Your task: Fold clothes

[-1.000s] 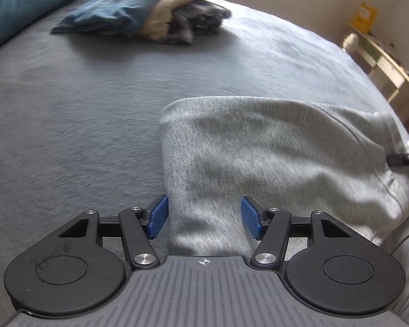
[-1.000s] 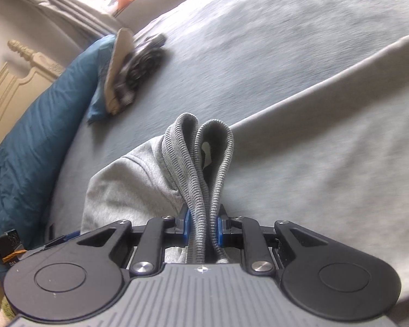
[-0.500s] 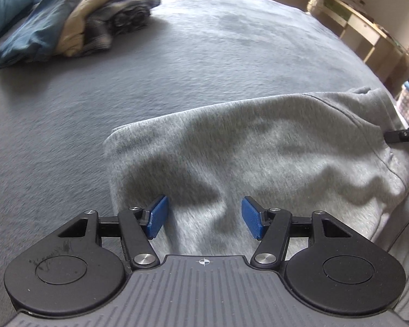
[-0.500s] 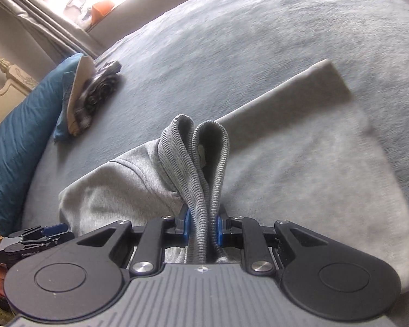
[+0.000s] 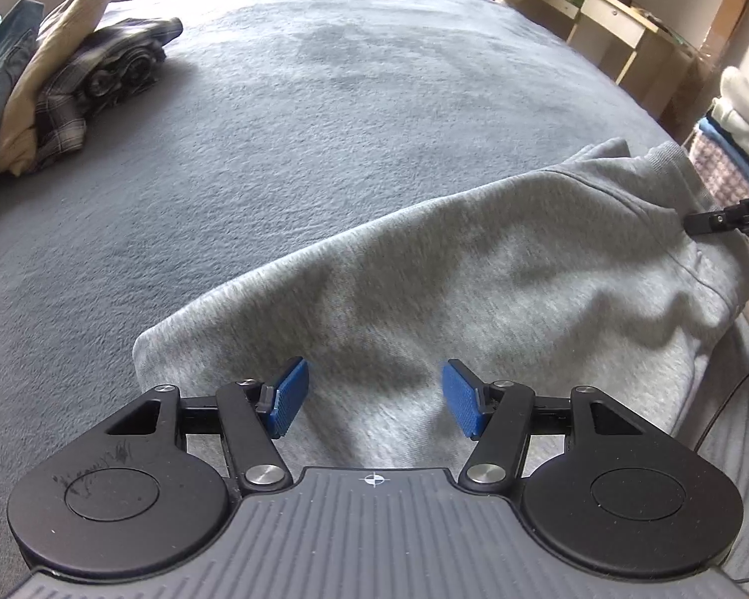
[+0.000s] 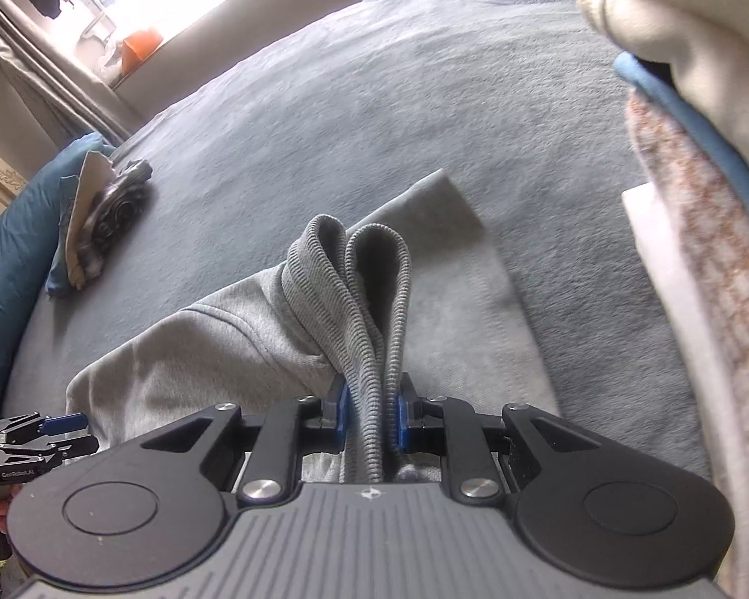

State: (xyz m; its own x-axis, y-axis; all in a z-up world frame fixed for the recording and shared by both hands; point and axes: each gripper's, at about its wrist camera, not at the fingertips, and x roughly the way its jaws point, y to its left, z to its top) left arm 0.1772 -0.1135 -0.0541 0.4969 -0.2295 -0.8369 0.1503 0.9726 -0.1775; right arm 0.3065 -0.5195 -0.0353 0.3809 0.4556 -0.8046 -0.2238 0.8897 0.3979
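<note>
Right wrist view shows the right gripper (image 6: 369, 417) pinched tight on the ribbed waistband (image 6: 354, 299) of the grey sweatpants (image 5: 449, 289), whose length runs across the bed (image 5: 324, 100) toward the left gripper (image 5: 374, 397), jaws apart over the cloth, gripping nothing.
</note>
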